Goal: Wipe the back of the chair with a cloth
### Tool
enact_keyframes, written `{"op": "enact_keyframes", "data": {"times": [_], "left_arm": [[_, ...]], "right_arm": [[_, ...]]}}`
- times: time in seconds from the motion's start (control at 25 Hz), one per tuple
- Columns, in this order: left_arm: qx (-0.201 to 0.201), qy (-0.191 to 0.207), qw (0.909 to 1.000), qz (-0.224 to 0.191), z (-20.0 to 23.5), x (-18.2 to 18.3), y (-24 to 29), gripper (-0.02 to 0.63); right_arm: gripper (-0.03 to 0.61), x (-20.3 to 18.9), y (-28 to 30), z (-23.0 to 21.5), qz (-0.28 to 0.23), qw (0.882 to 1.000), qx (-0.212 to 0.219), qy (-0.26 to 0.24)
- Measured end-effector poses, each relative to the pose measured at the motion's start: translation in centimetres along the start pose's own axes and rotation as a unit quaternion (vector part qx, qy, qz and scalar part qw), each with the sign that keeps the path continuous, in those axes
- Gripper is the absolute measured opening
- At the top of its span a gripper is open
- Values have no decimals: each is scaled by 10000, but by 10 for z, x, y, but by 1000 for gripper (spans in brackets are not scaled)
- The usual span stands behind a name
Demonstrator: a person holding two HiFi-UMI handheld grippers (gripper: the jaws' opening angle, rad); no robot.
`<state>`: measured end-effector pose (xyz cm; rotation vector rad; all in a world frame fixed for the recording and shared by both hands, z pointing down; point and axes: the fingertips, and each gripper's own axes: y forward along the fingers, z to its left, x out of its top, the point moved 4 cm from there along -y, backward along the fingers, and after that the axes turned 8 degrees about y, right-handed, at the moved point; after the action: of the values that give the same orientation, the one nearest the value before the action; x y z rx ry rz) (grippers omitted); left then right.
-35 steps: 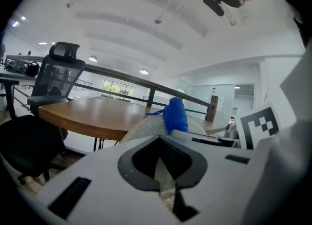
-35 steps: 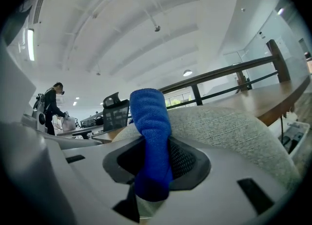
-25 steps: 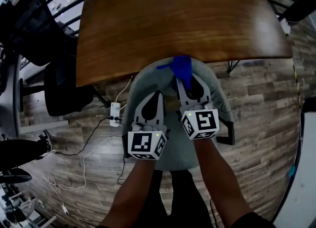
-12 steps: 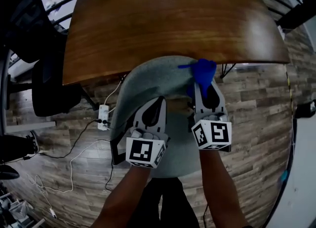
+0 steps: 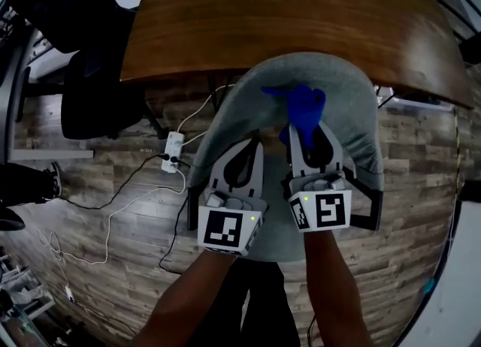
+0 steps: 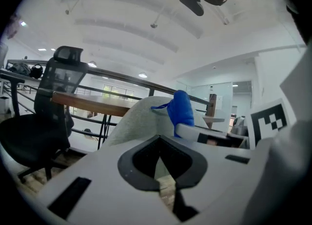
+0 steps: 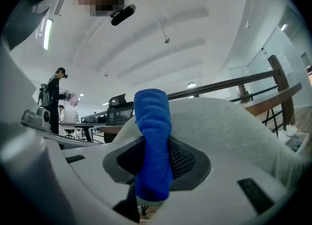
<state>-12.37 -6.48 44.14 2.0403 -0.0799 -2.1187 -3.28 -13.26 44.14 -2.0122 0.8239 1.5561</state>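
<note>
Against curved grey fabric chair back (image 5: 342, 90), right tool (image 5: 306, 132) gripping fuzzy blue cloth (image 5: 302, 104), left tool (image 5: 252, 145) clenched empty.

Head view: your left gripper (image 5: 245, 152), right gripper (image 5: 308, 134) and forearms (image 5: 334, 285) cover the middle of the chair (image 5: 349, 113). Lower end of the cloth (image 5: 302, 107) is buried in the right gripper's jaws. The table (image 5: 285, 15) is cropped at the top edge. The distant person (image 7: 55, 97) is too small to read.

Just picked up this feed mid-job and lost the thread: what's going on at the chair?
A person holds a gripper in each hand over the grey chair back, next to the wooden table. The right gripper has its jaws shut on a blue cloth, which appears to rest at the back's top edge. The left gripper hangs alongside, jaws shut and empty.
</note>
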Motion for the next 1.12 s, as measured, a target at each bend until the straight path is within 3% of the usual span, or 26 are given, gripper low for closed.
{"op": "enact_keyframes", "data": {"times": [0.24, 0.6, 1.12], "left_arm": [[348, 32, 9993, -88, 29, 3, -28, 3], [767, -100, 9970, -68, 52, -6, -42, 2], [745, -269, 9968, 52, 53, -25, -27, 2]], "right_arm": [[123, -34, 14, 35, 237, 9981, 535, 173], [123, -55, 33, 66, 426, 9923, 1149, -158], [123, -66, 51, 67, 568, 9899, 1293, -133]]}}
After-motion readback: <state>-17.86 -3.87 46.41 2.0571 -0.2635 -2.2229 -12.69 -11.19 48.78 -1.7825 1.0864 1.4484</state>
